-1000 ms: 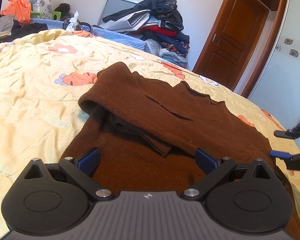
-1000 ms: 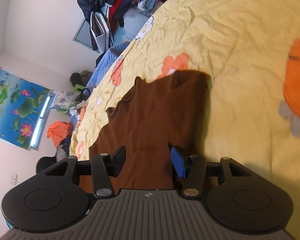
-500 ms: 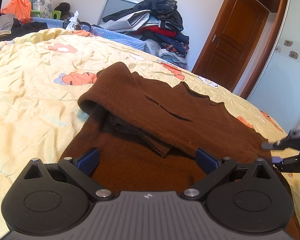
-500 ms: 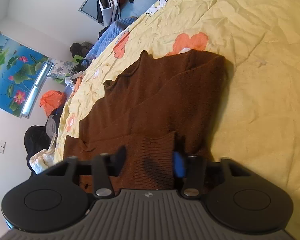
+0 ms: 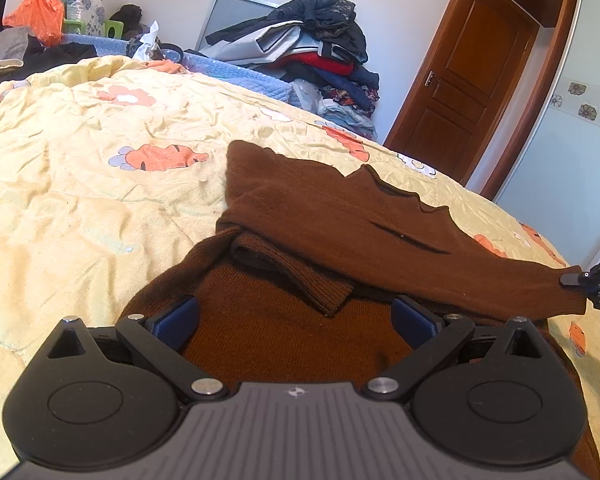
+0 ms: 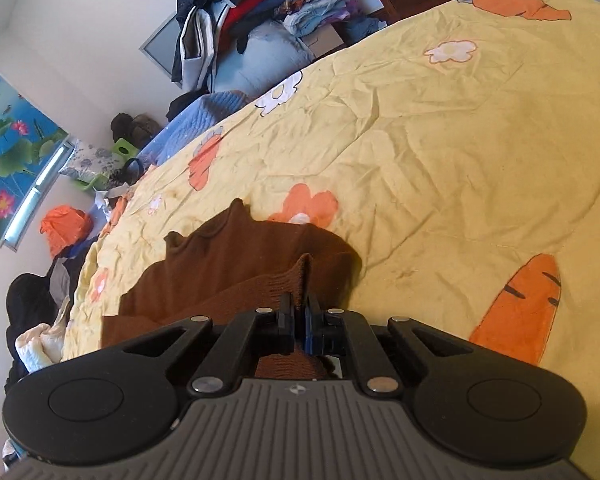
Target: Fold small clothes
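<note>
One lifted sleeve (image 6: 284, 280), one brown sweater (image 5: 300, 320)

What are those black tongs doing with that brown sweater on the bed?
A person is folding a brown sweater on the yellow flowered quilt. The right tongs are shut on the ribbed cuff of one sleeve, holding it off the quilt. The left tongs are open above the sweater's near part, gripping nothing.
</note>
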`<state>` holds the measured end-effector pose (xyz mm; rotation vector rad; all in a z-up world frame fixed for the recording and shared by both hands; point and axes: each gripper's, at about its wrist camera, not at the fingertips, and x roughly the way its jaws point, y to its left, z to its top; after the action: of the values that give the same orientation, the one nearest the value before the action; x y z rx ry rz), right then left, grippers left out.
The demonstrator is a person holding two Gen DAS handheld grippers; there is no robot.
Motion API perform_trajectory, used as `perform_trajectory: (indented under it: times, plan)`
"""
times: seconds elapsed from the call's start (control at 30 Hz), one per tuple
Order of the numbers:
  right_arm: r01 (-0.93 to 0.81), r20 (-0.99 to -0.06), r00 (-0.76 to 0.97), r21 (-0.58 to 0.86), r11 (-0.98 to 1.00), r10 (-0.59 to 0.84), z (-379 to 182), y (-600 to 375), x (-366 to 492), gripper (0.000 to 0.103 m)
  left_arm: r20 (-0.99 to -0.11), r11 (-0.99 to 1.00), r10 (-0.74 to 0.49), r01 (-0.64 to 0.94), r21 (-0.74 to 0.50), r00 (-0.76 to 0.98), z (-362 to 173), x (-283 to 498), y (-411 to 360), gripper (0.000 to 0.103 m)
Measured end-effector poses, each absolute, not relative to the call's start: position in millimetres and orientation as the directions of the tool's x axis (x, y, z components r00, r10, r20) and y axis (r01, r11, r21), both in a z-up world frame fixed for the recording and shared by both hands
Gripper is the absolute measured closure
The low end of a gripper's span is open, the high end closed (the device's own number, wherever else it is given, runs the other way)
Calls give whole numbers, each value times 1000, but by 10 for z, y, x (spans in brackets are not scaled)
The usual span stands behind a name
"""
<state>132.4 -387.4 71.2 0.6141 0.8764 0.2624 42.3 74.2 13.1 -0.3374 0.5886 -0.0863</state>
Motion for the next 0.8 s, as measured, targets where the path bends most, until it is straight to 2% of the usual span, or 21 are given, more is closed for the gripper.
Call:
perform_trajectory:
  times: [0.17, 0.2, 0.27, 0.3, 0.33, 0.43, 0.5, 0.67, 0.8]
  plan:
    - [-32, -649, 601, 564, 825, 467, 744, -3372, 1393, 90, -531, 943, -173, -17, -333, 829, 131, 422, 734, 0]
    - [-54, -626, 595, 595, 802, 505, 754, -3231, 1403, 85, -532, 943, -172, -17, -332, 829, 132, 421, 735, 0]
    - [-109, -584, 558, 652, 750, 589, 764, -2999, 1429, 47, -533, 944, -171, -17, -330, 829, 132, 421, 731, 0]
    - [-118, -581, 569, 642, 757, 582, 795, -2928, 1424, 17, -533, 944, -170, -18, -329, 829, 132, 422, 730, 0]
    - [-116, -574, 608, 620, 776, 549, 832, -2900, 1394, 13, -533, 945, -166, -21, -326, 829, 135, 418, 729, 0]
    - [-85, -515, 647, 683, 725, 562, 841, -3037, 1352, 19, -532, 948, -139, -42, -314, 835, 198, 356, 732, 0]
    - [-83, -489, 671, 697, 712, 557, 853, -3152, 1279, 20, -508, 957, -166, 13, -291, 845, 298, 338, 685, 0]
    - [-6, -504, 669, 731, 682, 546, 650, -3366, 1240, 20, -446, 981, -158, 89, -171, 881, 529, 545, 469, 0]
    - [-20, -475, 633, 780, 626, 611, 505, -3183, 1302, 19, -458, 980, -192, 150, -128, 868, 592, 960, 305, 0]
